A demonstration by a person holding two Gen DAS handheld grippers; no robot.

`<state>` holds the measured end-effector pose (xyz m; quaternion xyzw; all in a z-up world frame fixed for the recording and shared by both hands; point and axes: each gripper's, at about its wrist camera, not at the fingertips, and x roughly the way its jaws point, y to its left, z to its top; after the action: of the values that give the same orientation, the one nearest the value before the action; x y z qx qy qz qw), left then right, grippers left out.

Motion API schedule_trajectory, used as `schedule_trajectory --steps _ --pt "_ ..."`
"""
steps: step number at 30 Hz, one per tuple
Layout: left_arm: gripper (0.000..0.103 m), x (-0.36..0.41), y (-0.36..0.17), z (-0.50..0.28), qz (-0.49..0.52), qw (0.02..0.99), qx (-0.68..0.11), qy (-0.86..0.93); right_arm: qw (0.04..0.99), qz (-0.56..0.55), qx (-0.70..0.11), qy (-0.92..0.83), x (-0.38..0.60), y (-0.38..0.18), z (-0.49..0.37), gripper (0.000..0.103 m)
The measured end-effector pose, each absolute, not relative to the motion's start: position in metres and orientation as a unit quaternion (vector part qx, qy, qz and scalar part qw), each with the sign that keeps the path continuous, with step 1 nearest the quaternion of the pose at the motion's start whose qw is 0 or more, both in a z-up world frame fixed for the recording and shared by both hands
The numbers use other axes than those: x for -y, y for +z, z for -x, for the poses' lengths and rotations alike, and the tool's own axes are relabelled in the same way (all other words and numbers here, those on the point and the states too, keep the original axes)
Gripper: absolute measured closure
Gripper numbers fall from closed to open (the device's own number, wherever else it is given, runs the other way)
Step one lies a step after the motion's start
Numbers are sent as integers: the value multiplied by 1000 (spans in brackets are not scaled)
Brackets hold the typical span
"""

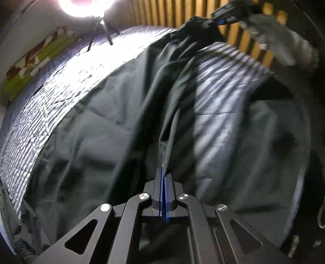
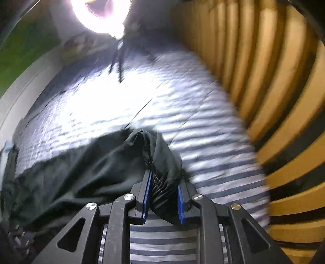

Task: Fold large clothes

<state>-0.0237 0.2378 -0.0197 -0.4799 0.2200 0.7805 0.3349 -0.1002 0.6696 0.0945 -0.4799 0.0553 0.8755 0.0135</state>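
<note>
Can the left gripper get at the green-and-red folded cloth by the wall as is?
Probably not. The left gripper is shut on an edge of the dark garment, and the cloth lies far across the striped bedcover. It would have to let go first.

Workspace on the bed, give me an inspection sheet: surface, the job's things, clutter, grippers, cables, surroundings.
Surface: striped bedspread, brightly lit at the far end.
Job's things: dark garment spread over the bedspread, one part lifted between the two grippers.
Clutter: green, red and white patterned item along the far edge.
Grippers: left gripper has its jaws shut on a thin edge of the garment; right gripper has its jaws closed on a gathered bunch of it.
Cables: nothing seen.
Surroundings: ring light on a small tripod at the far end; wooden slat wall alongside.
</note>
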Motion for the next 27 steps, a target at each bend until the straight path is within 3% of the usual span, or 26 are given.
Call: schedule_trajectory --steps 2,3,4,6,11,18,19,20,21,23,26,27 --pt "102 -236 -11 11 478 358 -218 772 71 456 -19 887 -674 111 103 82" --pt "94 -237 -9 5 483 371 -223 761 103 444 1 890 -674 116 105 75" --pt "71 -239 -10 0 491 376 -230 751 123 446 18 886 -672 116 109 71" --pt "55 -240 -10 -3 488 371 -239 753 147 455 57 876 -665 112 116 55" --pt "55 -232 1 6 469 357 -224 776 136 491 54 859 -666 86 106 52" --pt "55 -234 -33 17 489 340 -263 759 145 531 35 834 -688 43 64 49" --pt "59 -235 -37 16 488 340 -271 757 139 538 27 831 -690 36 59 49" --pt "69 -237 -42 15 489 338 -282 753 135 541 26 830 -692 33 56 49" --pt "103 -236 -46 16 498 337 -280 748 139 548 34 824 -692 24 55 49" --pt "99 -221 -35 19 545 392 -177 720 159 554 48 815 -696 12 56 50" --pt "91 -190 -3 11 496 339 -209 772 181 543 83 816 -695 9 58 47" --pt "78 -171 10 11 490 319 -202 786 191 538 96 815 -694 10 58 47"
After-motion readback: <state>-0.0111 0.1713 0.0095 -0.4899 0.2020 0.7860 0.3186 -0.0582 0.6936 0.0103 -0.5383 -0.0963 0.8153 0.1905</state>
